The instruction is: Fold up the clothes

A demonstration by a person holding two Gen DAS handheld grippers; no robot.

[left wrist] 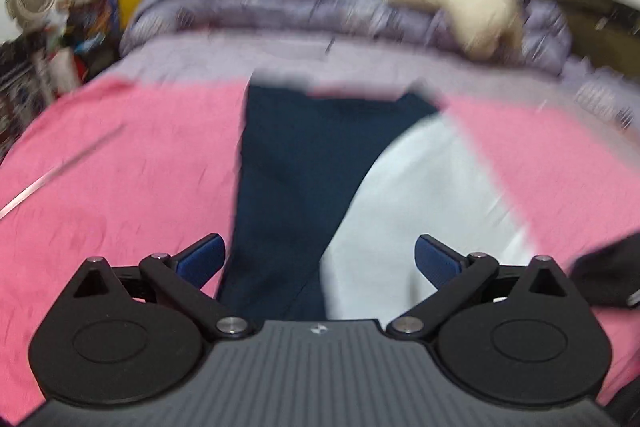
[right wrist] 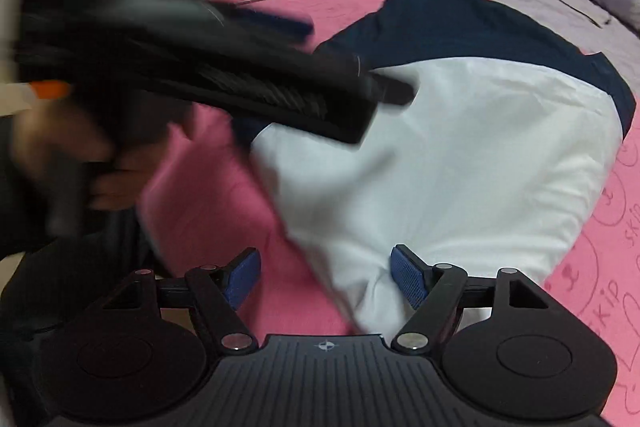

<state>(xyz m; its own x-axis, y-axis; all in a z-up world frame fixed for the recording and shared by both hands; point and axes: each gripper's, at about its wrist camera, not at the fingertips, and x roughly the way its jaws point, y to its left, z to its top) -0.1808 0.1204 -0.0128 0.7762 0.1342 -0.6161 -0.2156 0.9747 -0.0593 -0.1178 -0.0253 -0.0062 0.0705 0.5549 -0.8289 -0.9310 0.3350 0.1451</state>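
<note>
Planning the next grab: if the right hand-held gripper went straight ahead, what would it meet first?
Probably the white garment on the pink sheet; the right hand-held gripper is open, though depth is unclear.

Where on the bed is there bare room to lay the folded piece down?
Bare pink sheet lies left of the navy and white garment, apart from a thin rod across it. A narrower pink strip borders the garment's right. Past the garment, the lilac quilt and cream pillow crowd the bed's far end.
</note>
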